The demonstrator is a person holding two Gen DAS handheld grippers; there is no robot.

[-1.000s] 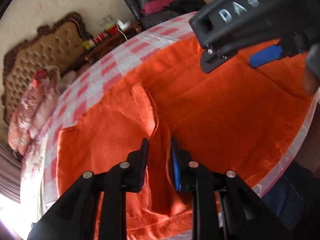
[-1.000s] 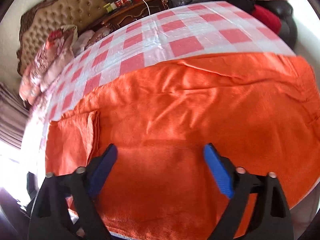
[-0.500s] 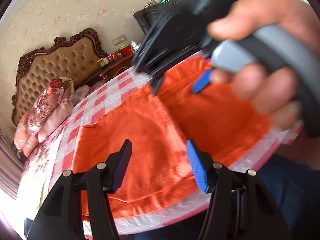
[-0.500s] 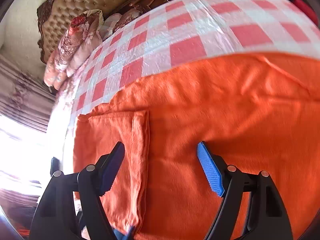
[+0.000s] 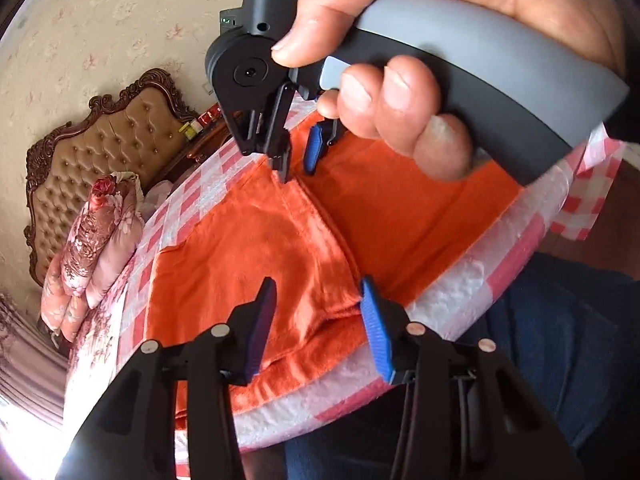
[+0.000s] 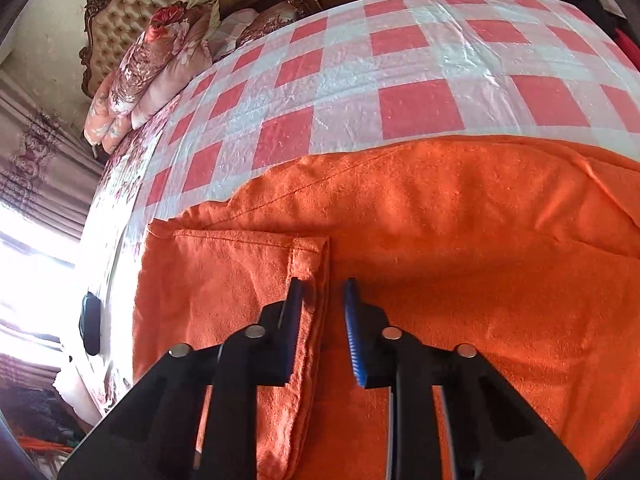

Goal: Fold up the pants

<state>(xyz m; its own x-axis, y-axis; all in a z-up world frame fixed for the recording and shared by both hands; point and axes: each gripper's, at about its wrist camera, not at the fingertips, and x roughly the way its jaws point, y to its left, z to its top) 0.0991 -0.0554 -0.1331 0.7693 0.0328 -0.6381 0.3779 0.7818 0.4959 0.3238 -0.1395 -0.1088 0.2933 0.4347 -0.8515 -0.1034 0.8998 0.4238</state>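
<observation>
Pinching the folded edge at both ends is the step in hand, as I judge it, and doing it well means catching every layer at once. The orange pants (image 6: 460, 248) lie spread across the checked bed cover (image 6: 420, 64), with one part already doubled over so its hemmed edge runs down the cloth.

My right gripper (image 6: 320, 300) sits over the far end of that edge; its jaws have just been closing and now stand narrow, with the hem bunched between them. I cannot tell whether the pads actually press the cloth yet. My left gripper (image 5: 316, 304) straddles the near end of the same edge close to the bed's rim; its jaws have just been closing too, but they stand partly apart with visible space beside the fabric, so nothing is gripped there. I should lower both tips until the lower layer is under them, then squeeze evenly before lifting.

In the left view the person's right hand (image 5: 400, 92) blocks much of the cloth behind it. The waistband and leg ends are cut off or lost in the folds. A dark object (image 6: 90, 324) at the bed's sunlit edge is too washed out to identify.
</observation>
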